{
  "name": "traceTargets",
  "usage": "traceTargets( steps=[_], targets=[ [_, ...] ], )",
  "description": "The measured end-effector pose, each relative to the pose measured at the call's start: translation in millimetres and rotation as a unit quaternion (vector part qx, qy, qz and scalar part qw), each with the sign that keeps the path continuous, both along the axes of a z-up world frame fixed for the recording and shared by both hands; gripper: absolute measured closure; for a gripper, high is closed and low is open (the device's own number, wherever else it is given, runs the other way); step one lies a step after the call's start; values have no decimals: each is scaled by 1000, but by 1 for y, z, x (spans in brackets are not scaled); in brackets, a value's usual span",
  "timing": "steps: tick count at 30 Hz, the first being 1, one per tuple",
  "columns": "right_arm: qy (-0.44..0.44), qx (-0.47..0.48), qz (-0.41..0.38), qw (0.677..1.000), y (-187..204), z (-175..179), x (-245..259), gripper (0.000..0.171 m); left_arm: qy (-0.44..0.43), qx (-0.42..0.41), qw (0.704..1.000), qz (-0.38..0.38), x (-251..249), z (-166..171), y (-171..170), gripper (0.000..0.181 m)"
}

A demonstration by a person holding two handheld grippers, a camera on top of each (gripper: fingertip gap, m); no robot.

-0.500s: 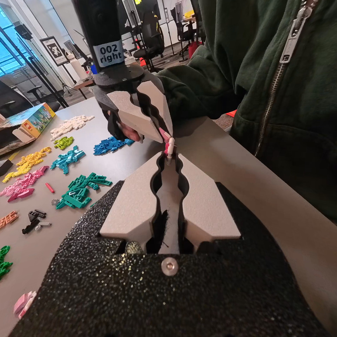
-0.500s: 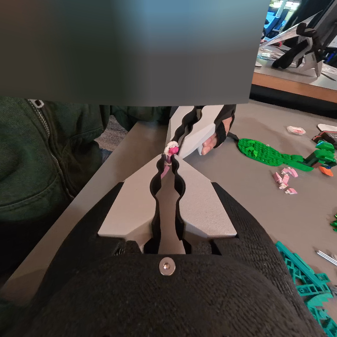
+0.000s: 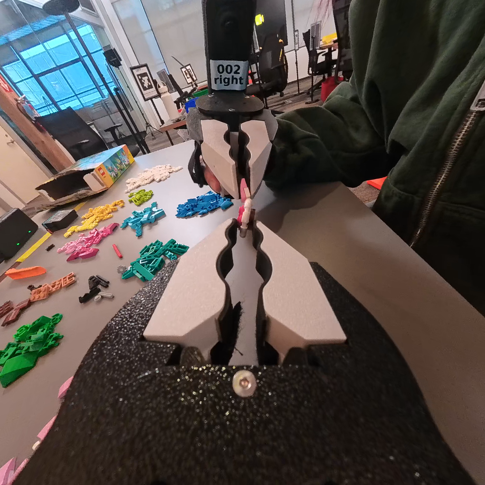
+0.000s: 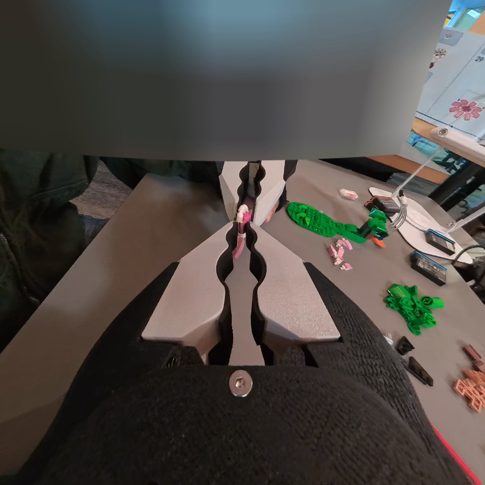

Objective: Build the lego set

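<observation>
Both grippers meet tip to tip mid-frame over the tabletop (image 3: 341, 249); left gripper (image 3: 244, 227) jaws closed on a small white-and-magenta piece (image 3: 244, 211); right gripper (image 4: 242, 231) jaws clamped on a pale pink curved piece (image 4: 239, 248); the two parts touch between the tips; best to line studs up squarely, press straight, keep both grips firm; sorted brick piles (image 3: 141, 220) left of frame.

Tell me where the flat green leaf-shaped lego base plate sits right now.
In the right wrist view, the green leaf-shaped base plate lies flat on the grey table, right of the meeting grippers, with loose pale pink bricks just in front.
</observation>
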State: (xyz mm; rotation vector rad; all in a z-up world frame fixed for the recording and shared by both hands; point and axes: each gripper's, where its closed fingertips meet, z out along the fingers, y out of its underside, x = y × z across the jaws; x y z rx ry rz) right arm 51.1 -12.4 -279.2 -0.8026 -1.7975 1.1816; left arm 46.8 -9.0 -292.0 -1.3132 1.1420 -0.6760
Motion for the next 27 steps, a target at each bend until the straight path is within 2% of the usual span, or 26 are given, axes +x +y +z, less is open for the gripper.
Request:
traceTargets(
  steps=[12,15,16,18,20,24,27],
  targets=[
    [-9,4,-7,1000,5,-5,0,167,26,14,999,17,-1,-5,3,173],
    [4,18,-33,999,11,-5,-3,166,42,32,998,43,-5,-4,10,173],
    [8,28,-42,999,14,-5,-4,163,58,50,996,51,-6,-5,12,173],
    [-5,48,-47,998,15,-10,-5,139,101,83,989,72,-7,-11,15,173],
    [-16,83,-63,994,19,-17,-7,135,136,107,981,87,-8,-17,19,173],
    [-8,167,-87,982,25,-24,-9,139,215,180,950,137,-12,-26,30,173],
    [13,237,-127,963,38,-22,-10,141,286,278,896,194,-22,-22,43,173]
  ],
)
